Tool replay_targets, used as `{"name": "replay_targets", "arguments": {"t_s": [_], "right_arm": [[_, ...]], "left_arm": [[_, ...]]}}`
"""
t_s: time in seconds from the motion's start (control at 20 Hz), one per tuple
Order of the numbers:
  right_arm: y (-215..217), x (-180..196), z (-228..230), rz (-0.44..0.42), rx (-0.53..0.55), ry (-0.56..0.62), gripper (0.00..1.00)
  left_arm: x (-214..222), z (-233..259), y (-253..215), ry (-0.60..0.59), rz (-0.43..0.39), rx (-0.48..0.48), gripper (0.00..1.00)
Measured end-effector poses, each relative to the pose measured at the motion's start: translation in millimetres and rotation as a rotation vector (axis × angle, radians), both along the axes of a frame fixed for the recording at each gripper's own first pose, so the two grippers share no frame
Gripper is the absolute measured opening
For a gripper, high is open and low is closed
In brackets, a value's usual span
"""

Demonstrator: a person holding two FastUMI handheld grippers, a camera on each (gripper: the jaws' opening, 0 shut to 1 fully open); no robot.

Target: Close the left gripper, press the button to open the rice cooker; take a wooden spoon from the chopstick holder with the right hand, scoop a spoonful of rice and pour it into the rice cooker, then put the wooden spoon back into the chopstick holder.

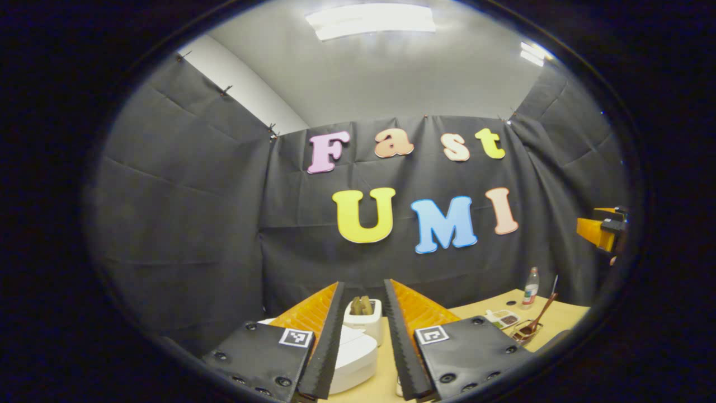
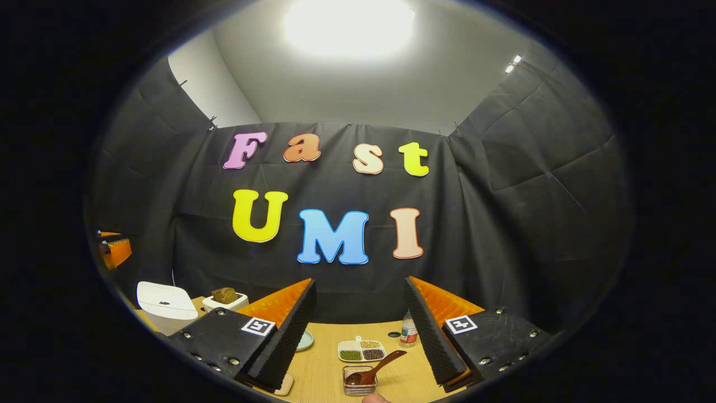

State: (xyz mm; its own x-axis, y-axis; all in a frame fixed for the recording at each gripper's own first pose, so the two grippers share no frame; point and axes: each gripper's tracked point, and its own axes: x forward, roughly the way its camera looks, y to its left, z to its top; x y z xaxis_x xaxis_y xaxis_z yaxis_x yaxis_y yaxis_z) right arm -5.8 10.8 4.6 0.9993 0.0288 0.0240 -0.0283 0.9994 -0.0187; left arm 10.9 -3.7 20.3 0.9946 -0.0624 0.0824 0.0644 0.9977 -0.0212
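Both the left gripper (image 1: 362, 336) and right gripper (image 2: 361, 330) are hovering open and empty over the table (image 2: 324, 364); the left should be closing fully before pressing the white rice cooker (image 1: 352, 358).

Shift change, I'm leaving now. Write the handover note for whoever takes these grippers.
Left gripper: open, empty, aimed at the holder; the cooker sits nearer, between its fingers.
Right gripper: open, empty, above the table, facing the glass box.
Spoon: bowl in the glass box, handle leaning out. Grain tray and bottle are behind it.
Cooker lid looks down.
Done: nothing that shows.
Left: shut the left gripper, press the button, take the spoon, scoop rice, pour into the cooker, put the spoon in the holder.
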Motion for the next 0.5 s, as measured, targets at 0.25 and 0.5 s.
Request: {"name": "replay_targets", "arguments": {"t_s": [0.25, 0.5], "right_arm": [[2.6, -1.9, 1.3, 0.003, -0.003, 0.000, 0.95], [8.1, -4.0, 0.6, 0.001, -0.004, 0.004, 0.95]], "left_arm": [[-3.3, -1.6, 1.1, 0.005, -0.019, 0.005, 0.12], [2.0, 1.9, 21.5, -0.015, 0.016, 0.007, 0.08]]}}
